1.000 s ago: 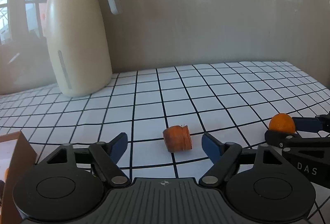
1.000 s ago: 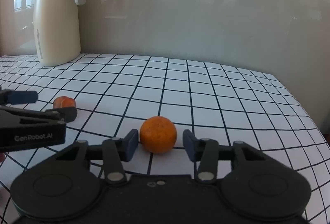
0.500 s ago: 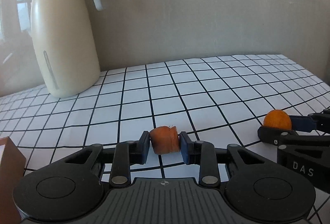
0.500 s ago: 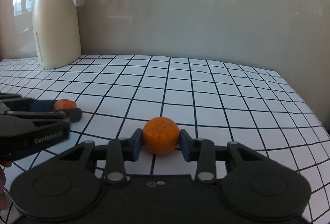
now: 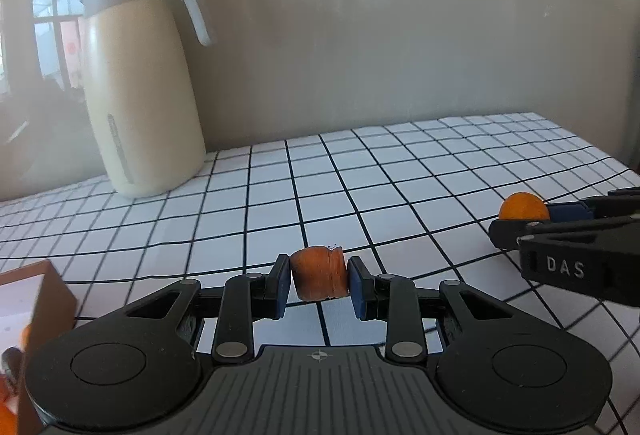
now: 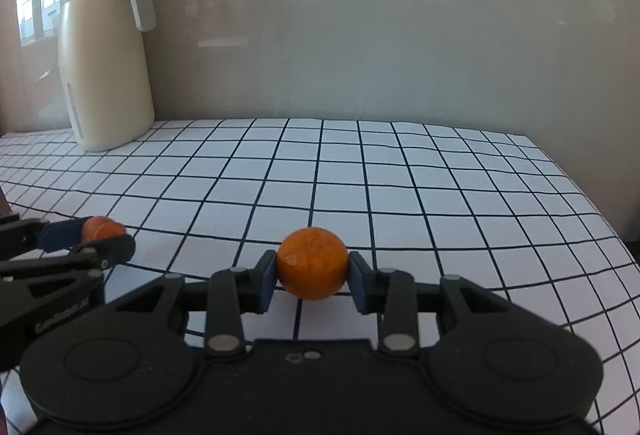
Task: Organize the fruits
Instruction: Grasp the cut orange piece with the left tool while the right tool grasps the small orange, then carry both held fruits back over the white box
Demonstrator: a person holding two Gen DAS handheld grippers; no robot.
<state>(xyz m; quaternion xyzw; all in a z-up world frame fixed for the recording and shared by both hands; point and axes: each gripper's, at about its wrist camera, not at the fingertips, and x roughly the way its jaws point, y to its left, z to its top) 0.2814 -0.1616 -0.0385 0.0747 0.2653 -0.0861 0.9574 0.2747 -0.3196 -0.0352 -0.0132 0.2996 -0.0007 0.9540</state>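
The orange-red fruit piece (image 5: 319,273), squat and flat-ended, is clamped between the blue pads of the left hand-held gripper (image 5: 319,281), in front of the cream jug (image 5: 142,91). The round orange (image 6: 312,262) is clamped between the pads of the right hand-held gripper (image 6: 312,281), to the right of the jug and well apart from it. The grid-patterned bench (image 6: 400,171) carries the jug. A brown box (image 5: 38,299) stands nearer than the jug, at the left edge.
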